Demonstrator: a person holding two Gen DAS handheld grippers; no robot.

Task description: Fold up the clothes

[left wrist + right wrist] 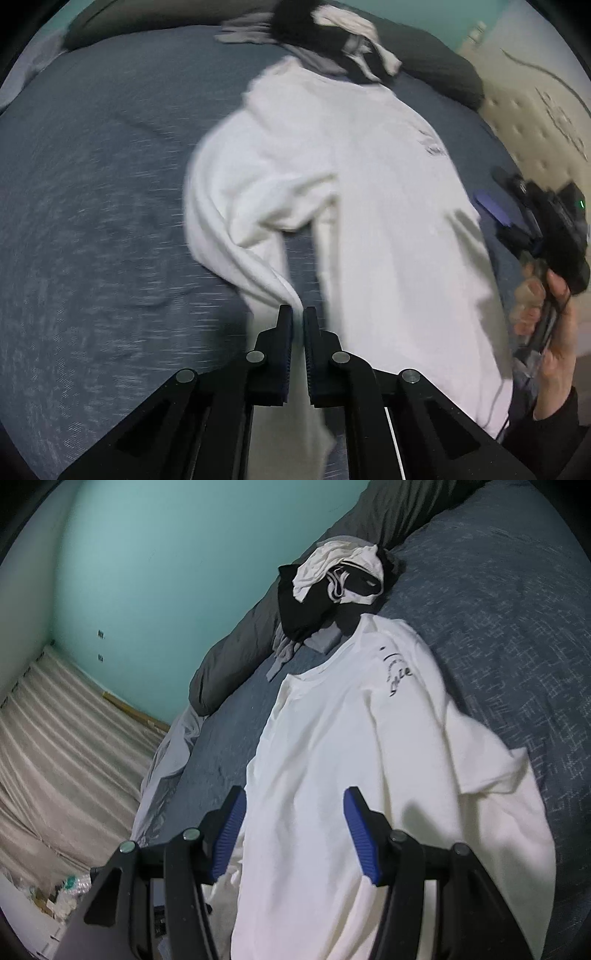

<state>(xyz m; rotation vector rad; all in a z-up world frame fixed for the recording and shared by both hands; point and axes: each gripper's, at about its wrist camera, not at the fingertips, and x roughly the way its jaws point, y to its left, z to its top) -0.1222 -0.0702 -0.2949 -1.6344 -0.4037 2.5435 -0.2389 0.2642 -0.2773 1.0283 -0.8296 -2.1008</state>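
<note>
— Gripping anything, that left gripper [297, 314]?

— Yes. Its jaws are pinched together on a fold of the white T-shirt [351, 177], near the bed's near edge; the cloth rises in a ridge from the mattress into the fingertips.

— And the right gripper [294, 801]?

— Spread wide, blue pads [360, 830] apart, holding nothing. It hangs over the shirt's lower part by the near edge of the bed [517, 590]. In the left wrist view a hand [554, 332] holds it at the bed's right edge.

— Where does the shirt lie?

— Spread along the blue-grey bedspread [92, 184], hem towards the near edge, collar towards the far end. One short sleeve [487, 764] lies out to the side, a small dark print [399, 672] near the shoulder.

— Beyond it?

— A pile of black and white clothes [332, 583] just past the collar, touching it, lying against a dark grey duvet roll [236, 664] along the far edge. Behind stands a turquoise wall [166, 554].
</note>
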